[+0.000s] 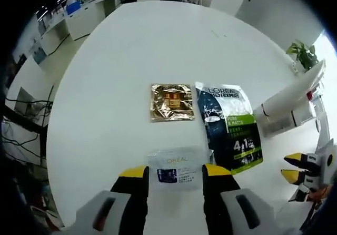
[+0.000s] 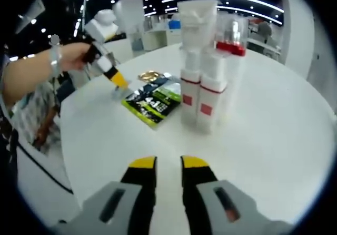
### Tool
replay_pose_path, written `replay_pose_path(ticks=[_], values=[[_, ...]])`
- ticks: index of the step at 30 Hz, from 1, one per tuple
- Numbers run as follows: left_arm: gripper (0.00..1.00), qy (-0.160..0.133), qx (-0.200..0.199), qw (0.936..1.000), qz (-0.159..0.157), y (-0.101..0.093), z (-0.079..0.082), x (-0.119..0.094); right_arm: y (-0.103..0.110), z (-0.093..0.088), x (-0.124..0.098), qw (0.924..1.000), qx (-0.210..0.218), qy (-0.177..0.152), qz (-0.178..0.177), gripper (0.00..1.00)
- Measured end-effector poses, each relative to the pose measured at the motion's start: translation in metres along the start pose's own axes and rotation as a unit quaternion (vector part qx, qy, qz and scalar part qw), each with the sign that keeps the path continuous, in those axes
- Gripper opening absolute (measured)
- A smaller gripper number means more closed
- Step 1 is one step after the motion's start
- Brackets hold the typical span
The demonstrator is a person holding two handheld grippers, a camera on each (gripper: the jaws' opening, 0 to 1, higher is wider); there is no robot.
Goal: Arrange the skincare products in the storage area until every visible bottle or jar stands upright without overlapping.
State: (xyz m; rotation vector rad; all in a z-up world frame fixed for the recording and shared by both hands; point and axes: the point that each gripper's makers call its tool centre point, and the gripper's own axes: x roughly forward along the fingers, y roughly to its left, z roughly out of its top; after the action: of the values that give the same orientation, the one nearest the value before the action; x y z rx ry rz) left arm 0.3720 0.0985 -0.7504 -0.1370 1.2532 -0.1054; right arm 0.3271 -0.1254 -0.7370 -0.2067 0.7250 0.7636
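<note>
My left gripper (image 1: 175, 174) has its jaws set wide on each side of a small clear packet (image 1: 176, 169) at six o'clock; I cannot tell if they touch it; the gold packet (image 1: 171, 102) lies at twelve o'clock, the dark green packet (image 1: 231, 127) at two o'clock, all flat on the white table (image 1: 131, 50); my right gripper (image 2: 168, 166) is narrow and holds nothing; white bottles (image 2: 202, 95) stand upright at twelve o'clock; I think the thin packet could slip or bend if I squeeze its edge only.
</note>
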Motion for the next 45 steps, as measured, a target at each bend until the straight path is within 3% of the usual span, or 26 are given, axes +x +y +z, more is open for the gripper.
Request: replay_pose_path(ticks=[15, 21, 45], values=[[0.41, -0.043, 0.006, 0.9987, 0.024, -0.001, 0.002, 0.012, -0.001, -0.005, -0.004, 0.9999, -0.005, 0.012, -0.005, 0.16], [0.41, -0.059, 0.030, 0.9965, 0.051, -0.005, -0.001, 0.012, 0.000, -0.008, -0.003, 0.9999, -0.007, 0.014, -0.006, 0.16], [0.42, -0.071, 0.026, 0.9953, 0.060, -0.005, 0.002, 0.014, -0.015, -0.019, -0.008, 0.9994, 0.004, 0.013, -0.031, 0.16]])
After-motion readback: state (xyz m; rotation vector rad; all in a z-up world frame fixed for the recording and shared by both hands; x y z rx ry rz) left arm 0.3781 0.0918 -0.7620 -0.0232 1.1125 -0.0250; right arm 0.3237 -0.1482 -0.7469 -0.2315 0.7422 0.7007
